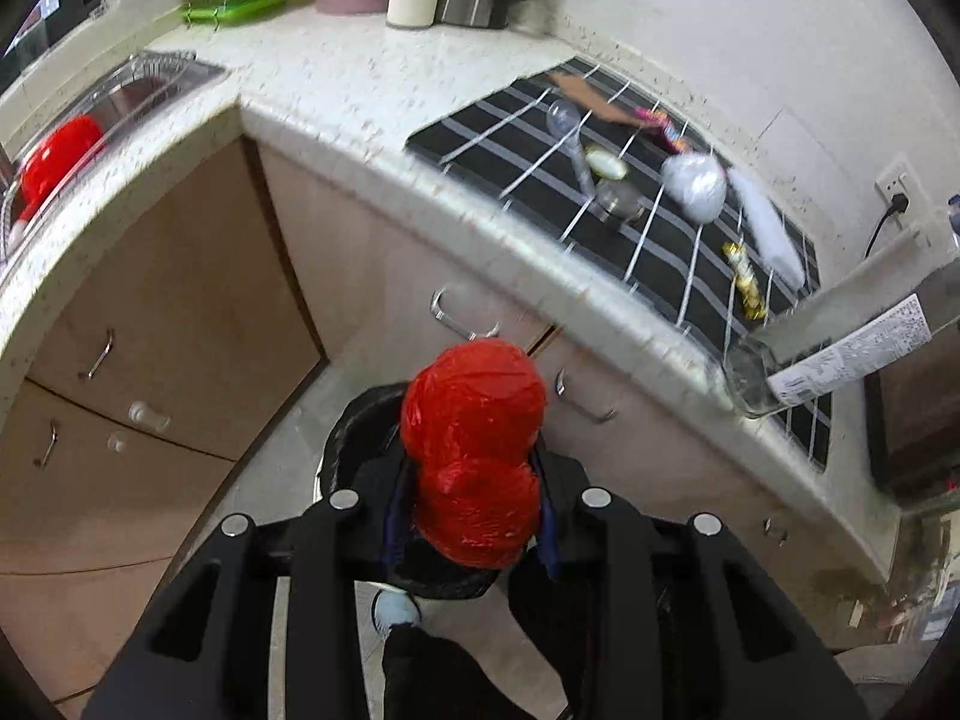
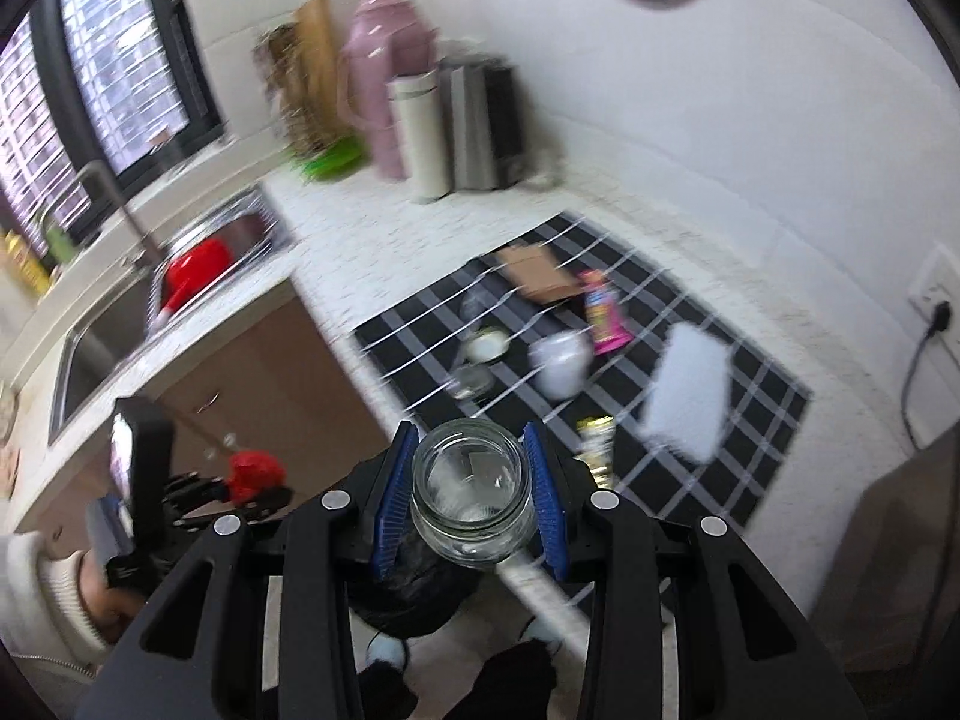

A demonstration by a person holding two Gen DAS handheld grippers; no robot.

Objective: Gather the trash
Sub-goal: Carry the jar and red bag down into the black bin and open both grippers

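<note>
My left gripper (image 1: 474, 510) is shut on a crumpled red plastic bag (image 1: 474, 444) and holds it over a black-lined trash bin (image 1: 354, 450) on the floor. My right gripper (image 2: 471, 498) is shut on a clear glass jar (image 2: 471, 492), mouth toward the camera, held above the bin's black liner (image 2: 414, 594). The jar also shows in the left wrist view (image 1: 828, 348). On the black checked mat (image 2: 750, 438) lie a white cup (image 2: 561, 366), a pink wrapper (image 2: 606, 315), a white packet (image 2: 687, 399), cardboard (image 2: 534, 273), a lid (image 2: 486, 345) and a gold wrapper (image 2: 594, 444).
The counter (image 1: 336, 102) wraps around a corner with cabinets (image 1: 180, 300) below. A sink (image 2: 120, 324) holds a red bowl (image 2: 195, 270). A pink flask (image 2: 384, 78), white bottle (image 2: 420, 138) and steel kettle (image 2: 480, 120) stand at the back. A plug sits in the wall socket (image 2: 939, 312).
</note>
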